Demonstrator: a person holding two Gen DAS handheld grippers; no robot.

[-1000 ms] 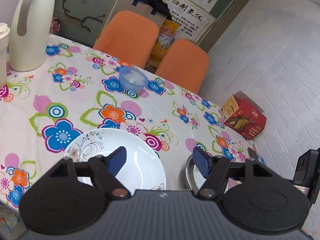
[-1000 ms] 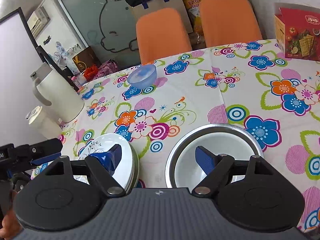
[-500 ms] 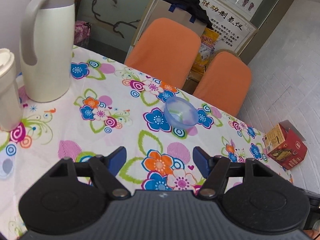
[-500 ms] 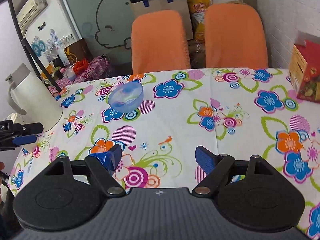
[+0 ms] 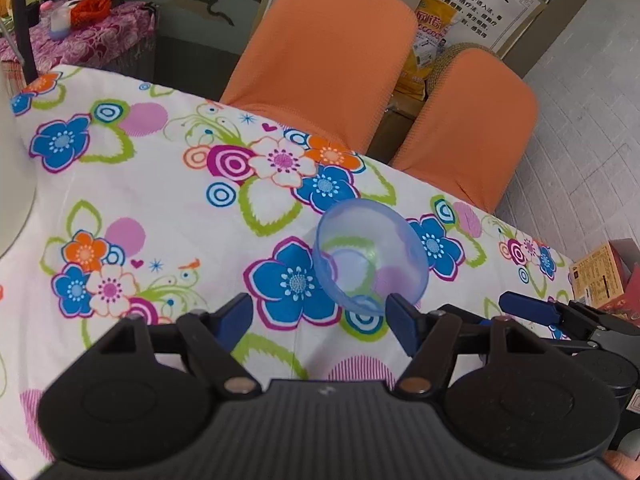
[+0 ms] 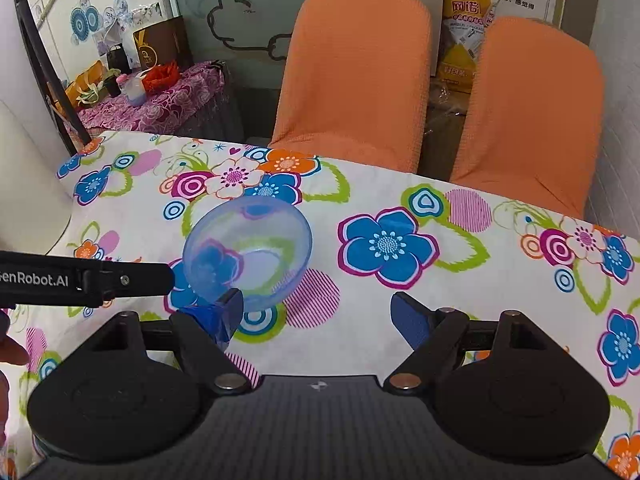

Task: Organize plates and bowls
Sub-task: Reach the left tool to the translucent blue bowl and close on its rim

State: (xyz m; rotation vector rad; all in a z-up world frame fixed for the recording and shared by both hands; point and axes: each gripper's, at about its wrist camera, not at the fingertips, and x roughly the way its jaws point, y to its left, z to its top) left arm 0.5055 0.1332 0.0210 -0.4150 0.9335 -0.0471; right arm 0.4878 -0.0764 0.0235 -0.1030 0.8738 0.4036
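Left wrist view: the left hand-held gripper (image 5: 320,316) gapes wide just short of the blue bowl (image 5: 370,258) on the counter (image 5: 120,200), seemingly lining up a grab; the right hand-held gripper (image 6: 316,314) is wide beside the bowl.

left gripper (image 5: 320,318) agape, right gripper (image 6: 316,314) agape
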